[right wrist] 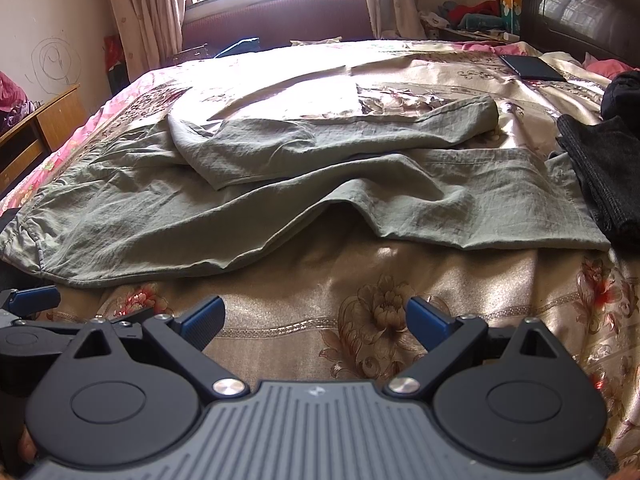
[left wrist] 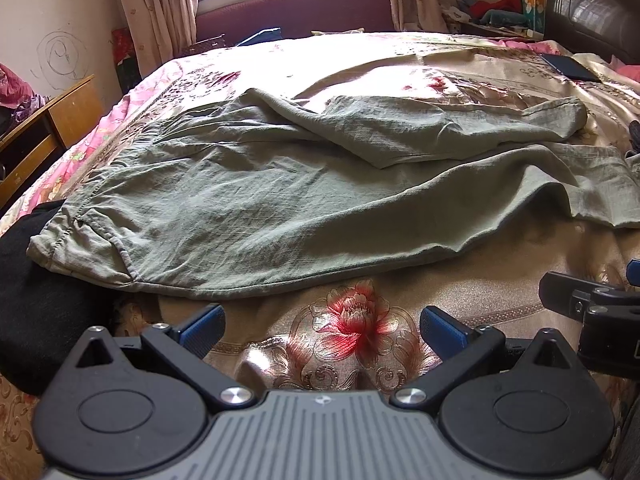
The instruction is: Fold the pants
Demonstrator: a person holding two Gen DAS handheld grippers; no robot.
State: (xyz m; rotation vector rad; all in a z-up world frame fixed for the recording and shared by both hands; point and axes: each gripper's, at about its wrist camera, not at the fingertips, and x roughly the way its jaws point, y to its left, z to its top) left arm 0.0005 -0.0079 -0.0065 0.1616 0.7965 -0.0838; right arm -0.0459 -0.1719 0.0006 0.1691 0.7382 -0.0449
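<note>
Pants: the green pants (left wrist: 224, 200) lie flat across the bed (left wrist: 400, 360), with the waist end at the left and the legs going off to the right.
Far leg: it is folded over on top of the rest and looks bumpy and creased.
Near leg: one part of its near edge is lifted up like a little tent, and it is dark under there.
Cut off: in the left wrist view the leg ends run out of the picture at the right.
Left hand-held gripper (left wrist: 323, 326): its blue fingers (left wrist: 202, 327) are spread wide with nothing between them. It hangs over the flowery bed cover, near the pants but not touching them.
Right hand-held gripper (right wrist: 315, 322): it is spread wide too and holds nothing. It is over the bed cover, near the lifted edge.
Black cloth (left wrist: 36, 300): a dark thing sits at the left by the waist end. The waist covers part of it, and I cannot tell what it is.
Dark clothes (right wrist: 600, 176): a dark pile lies at the right, just beside the leg ends, partly cut off.
Phone (right wrist: 534, 67): a flat dark thing lies far off on the bed at the right.
Headboard (right wrist: 580, 12): dark wood, far right.
Window: too bright to see through.
</note>
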